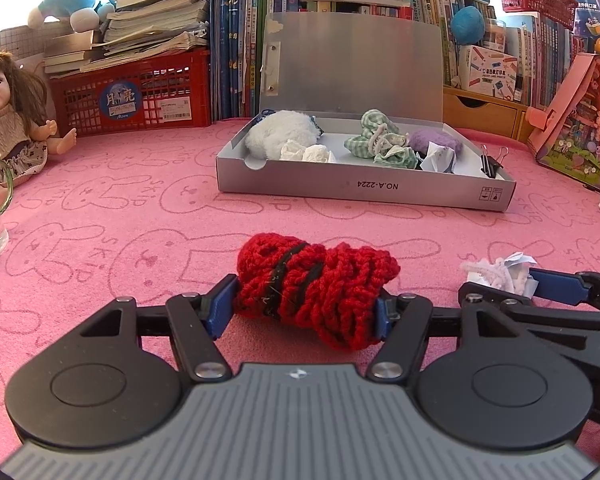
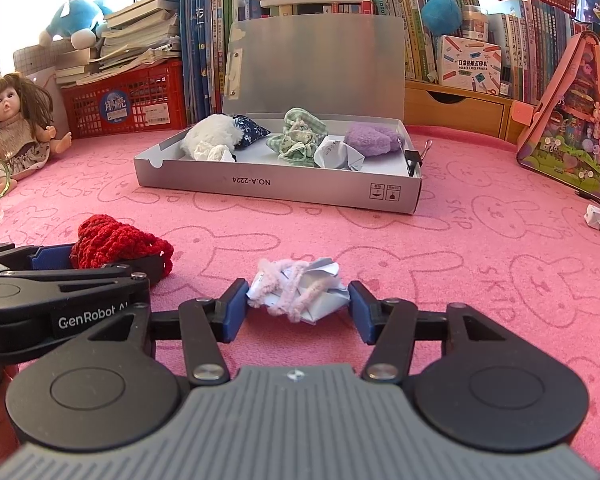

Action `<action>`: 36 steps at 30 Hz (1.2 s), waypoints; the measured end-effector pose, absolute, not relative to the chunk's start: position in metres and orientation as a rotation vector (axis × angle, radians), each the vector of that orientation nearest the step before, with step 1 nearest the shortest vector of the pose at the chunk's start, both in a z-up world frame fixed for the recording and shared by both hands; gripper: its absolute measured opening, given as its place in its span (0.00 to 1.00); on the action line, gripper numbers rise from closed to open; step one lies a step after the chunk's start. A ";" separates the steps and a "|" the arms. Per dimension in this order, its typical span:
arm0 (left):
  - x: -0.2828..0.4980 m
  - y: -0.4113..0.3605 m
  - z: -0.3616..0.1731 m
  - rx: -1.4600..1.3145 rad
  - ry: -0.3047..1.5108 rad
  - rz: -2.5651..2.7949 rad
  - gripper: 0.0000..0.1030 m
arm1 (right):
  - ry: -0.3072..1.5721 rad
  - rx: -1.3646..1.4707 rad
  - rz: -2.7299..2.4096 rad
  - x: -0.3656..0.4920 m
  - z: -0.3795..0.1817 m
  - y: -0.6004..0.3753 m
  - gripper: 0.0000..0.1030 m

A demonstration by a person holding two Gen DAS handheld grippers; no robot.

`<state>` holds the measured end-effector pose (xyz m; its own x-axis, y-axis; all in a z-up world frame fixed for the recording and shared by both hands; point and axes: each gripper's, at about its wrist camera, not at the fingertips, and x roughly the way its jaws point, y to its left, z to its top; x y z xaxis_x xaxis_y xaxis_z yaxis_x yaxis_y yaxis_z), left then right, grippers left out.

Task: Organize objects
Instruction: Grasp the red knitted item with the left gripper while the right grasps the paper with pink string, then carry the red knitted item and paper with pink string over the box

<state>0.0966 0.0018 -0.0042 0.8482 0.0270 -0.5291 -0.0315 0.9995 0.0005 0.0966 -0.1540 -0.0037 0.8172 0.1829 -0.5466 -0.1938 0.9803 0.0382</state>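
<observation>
**Two soft bundles in my jaws, the box ahead**

On my left side, my left gripper (image 1: 304,312) is clenched across the red knitted piece (image 1: 316,292): both blue pads press into its flanks, and the yarn bulges above and below them. It is chunky, loose-looped wool with two dark bands, squashy and irregular, lying on the pink mat (image 1: 140,208). I judge the hold good only if I lift slowly; loops could snag a pad edge, so I should keep the squeeze steady and not drag it over the cloth.

On my right side, my right gripper (image 2: 298,304) is closed on the crumpled paper wad (image 2: 320,292) wound with a fuzzy pale-pink pipe cleaner (image 2: 288,288). The left pad touches the bundle; the right pad sits at its edge. Paper is stiff, light and springy, so too hard a pinch would flatten it, while too little would let it slip. I would raise it level.

Beyond both, the grey cardboard box (image 2: 280,192) stands open, lid upright. Inside, left to right, lie white fluff (image 2: 212,132), green checked fabric (image 2: 298,136), folded paper and a purple fuzzy piece (image 2: 374,138). The clearest bare floor for my two bundles lies along the front.
</observation>
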 end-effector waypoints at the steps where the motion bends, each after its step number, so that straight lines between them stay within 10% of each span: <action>1: 0.097 0.002 -0.004 -0.006 0.559 0.031 0.68 | 0.584 -0.013 0.202 0.097 -0.003 -0.155 0.56; 36: 0.231 0.015 0.062 -0.028 0.500 -0.015 0.68 | 0.615 0.114 0.186 0.213 0.045 -0.203 0.56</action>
